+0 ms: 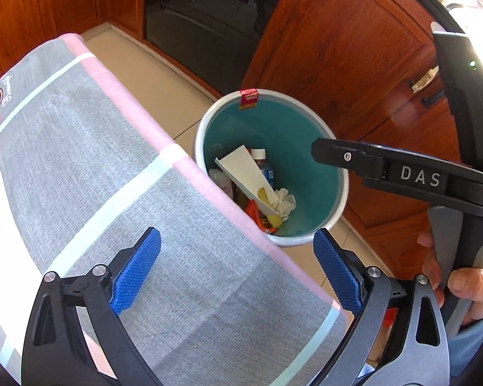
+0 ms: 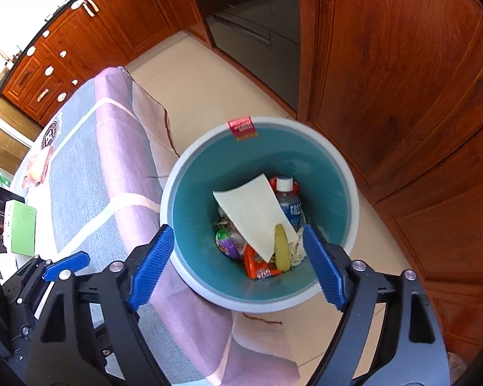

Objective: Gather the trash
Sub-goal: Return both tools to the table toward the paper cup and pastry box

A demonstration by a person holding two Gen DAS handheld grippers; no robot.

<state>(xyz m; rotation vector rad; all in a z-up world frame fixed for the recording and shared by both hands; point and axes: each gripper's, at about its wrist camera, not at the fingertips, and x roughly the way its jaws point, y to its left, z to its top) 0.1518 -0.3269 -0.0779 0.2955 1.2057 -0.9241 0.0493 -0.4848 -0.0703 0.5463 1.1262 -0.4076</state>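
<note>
left claw [image 1: 236, 270]: jaws wide apart, nothing between them; over the edge of the surface [image 1: 80, 160], which is covered by a grey and pink cloth
right claw [image 2: 238, 267]: jaws spread, empty; directly above the bin [image 2: 260, 299], pointing down into it
bin: teal inside, pale rim, on the floor just beside the surface; ahead and right of the left claw, red sticker [image 2: 243, 128] on its far rim
trash in bin: white paper sheet [image 2: 257, 215] on top, bottle [image 2: 288, 201] with white cap behind it, yellow-green piece [image 2: 281, 251] and orange wrapper [image 2: 257, 265] nearest the right claw, crumpled tissue [image 1: 285, 202] at the side
hand [image 1: 467, 283]: grips the right claw's handle, right of the left claw
surroundings: wooden cabinets [image 2: 80, 38] beyond the bin
</note>
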